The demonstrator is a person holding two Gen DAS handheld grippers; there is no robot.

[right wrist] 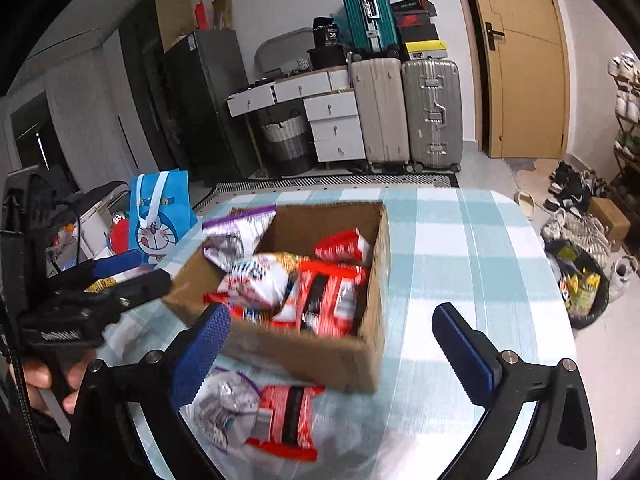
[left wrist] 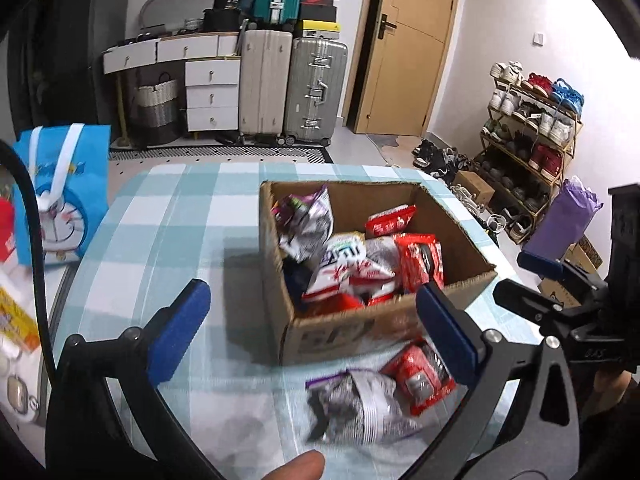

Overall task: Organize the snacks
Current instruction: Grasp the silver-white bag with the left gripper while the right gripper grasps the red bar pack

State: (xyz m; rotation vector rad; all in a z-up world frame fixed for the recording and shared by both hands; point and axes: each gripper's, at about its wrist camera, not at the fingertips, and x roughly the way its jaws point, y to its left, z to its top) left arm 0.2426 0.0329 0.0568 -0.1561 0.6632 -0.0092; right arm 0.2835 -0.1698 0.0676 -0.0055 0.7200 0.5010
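Checked blue-and-white cloth covers the round table [left wrist: 168, 216] in a cluttered bedroom, with grey and beige hard-shell suitcases [left wrist: 292, 88] stacked against the far wall at twelve o'clock and a wooden door [left wrist: 404, 48] just to their right. At two o'clock in my left wrist view stands a shoe rack [left wrist: 532, 128] loaded with sneakers, and at nine o'clock a blue cartoon-cat tote bag [left wrist: 66, 196] sits off the table's edge.

Near the table's middle I see the open brown cardboard box [left wrist: 456, 220], holding a jumble of red, white and silver snack packets [left wrist: 360, 256]. Two more snacks lie on the cloth just in front of the box, at six o'clock from it: a silver-and-purple crinkled bag [left wrist: 360, 404] and, touching it on its right, a red wrapped packet [left wrist: 420, 376]. Both are blurred, so I cannot read any print.

My left gripper [left wrist: 306, 332] hangs above those two loose snacks with its blue-padded fingers [left wrist: 180, 328] spread wide and nothing between them. My right gripper [right wrist: 330, 356] likewise stands fully spread and empty, over the box's near corner and the loose packets. Each gripper shows at the edge of the other's view, at three o'clock and nine o'clock respectively, with part of a hand [right wrist: 44, 380] on the grip.
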